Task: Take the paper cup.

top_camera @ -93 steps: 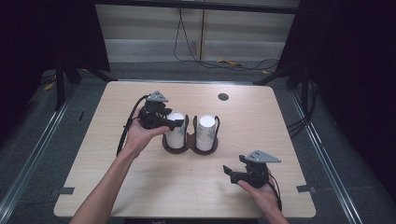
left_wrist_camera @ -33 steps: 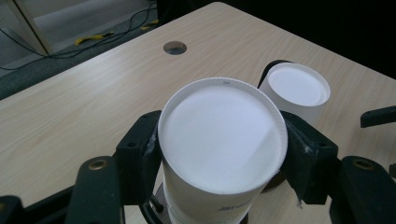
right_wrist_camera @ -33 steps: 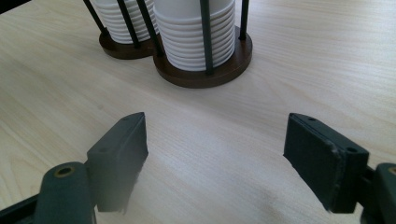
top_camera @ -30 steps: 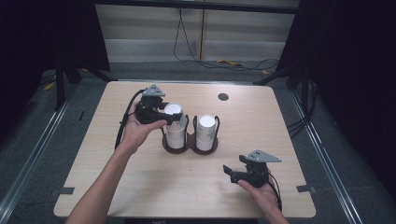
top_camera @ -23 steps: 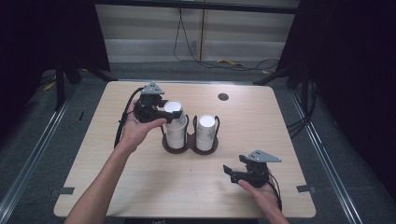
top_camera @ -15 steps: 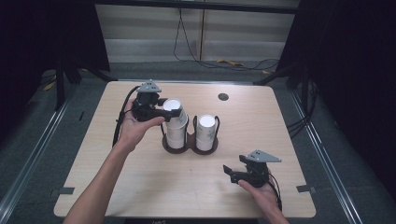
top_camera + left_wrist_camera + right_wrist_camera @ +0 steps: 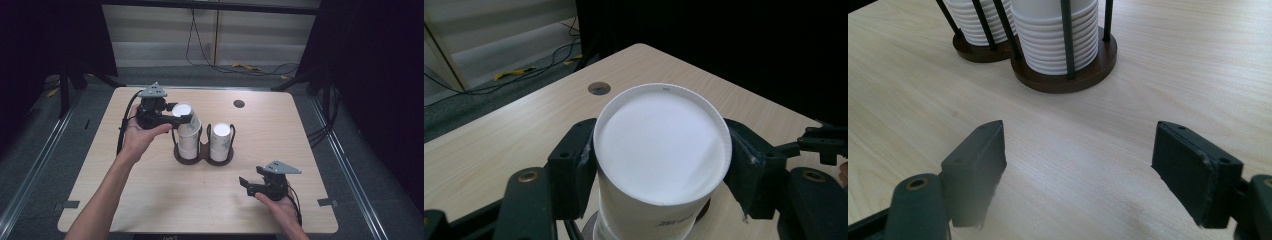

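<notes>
Nearest the person, the right gripper [image 7: 248, 183] rests low over the pale wooden table [image 7: 150, 200] close to its near edge, held in the right hand [image 7: 280, 207]; in the right gripper view its two black jaws stand wide apart with only bare tabletop between them, holding nothing. Beyond it, near the middle of the table, stands a dark brown wooden double holder with thin black upright rods [image 7: 202, 156], and each of its two round bays carries a stack of white paper cups [image 7: 1055, 35]. Above the left bay, the left gripper [image 7: 182, 116], held in the left hand [image 7: 137, 137], is clamped on an upside-down white paper cup [image 7: 661, 145]: in the left gripper view a black pad [image 7: 574, 170] presses on each side of the cup just below its flat upturned base. This cup sits raised at the top of the left stack, standing higher than the right stack [image 7: 220, 142]. Farther off, a small dark round hole [image 7: 239, 104] lies in the tabletop near the far edge.
</notes>
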A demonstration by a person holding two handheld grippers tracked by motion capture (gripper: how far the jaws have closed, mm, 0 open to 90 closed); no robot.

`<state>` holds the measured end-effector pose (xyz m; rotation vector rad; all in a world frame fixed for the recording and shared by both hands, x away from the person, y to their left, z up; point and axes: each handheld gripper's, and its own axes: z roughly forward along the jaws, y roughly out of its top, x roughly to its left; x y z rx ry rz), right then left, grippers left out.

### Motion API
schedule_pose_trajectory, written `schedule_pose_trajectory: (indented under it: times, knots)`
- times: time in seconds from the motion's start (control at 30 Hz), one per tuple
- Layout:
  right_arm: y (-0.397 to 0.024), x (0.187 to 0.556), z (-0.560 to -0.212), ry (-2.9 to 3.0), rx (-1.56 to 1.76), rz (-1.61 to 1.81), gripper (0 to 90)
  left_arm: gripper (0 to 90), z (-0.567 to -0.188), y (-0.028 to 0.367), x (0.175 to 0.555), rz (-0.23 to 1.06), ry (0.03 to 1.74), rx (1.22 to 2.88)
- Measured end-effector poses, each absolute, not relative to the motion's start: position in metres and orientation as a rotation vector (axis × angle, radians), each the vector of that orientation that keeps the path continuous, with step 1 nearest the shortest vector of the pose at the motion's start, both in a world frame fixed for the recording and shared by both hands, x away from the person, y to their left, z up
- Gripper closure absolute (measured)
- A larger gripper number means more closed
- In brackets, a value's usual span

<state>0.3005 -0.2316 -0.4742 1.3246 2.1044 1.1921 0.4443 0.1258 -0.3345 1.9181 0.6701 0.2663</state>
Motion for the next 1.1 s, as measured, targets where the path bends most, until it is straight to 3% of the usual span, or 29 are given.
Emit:
schedule_pose_trajectory:
  times: [0.73, 1.1]
  knots:
    - [-0.232, 0.300, -0.474, 2.099, 1.330, 1.207, 21.5, 35.4, -0.332, 0.137, 0.420, 0.284, 0.589, 1.889]
    - [-0.229, 0.297, -0.468, 2.116, 1.274, 1.253, 19.1, 35.2, -0.343, 0.141, 0.407, 0.200, 0.553, 1.825]
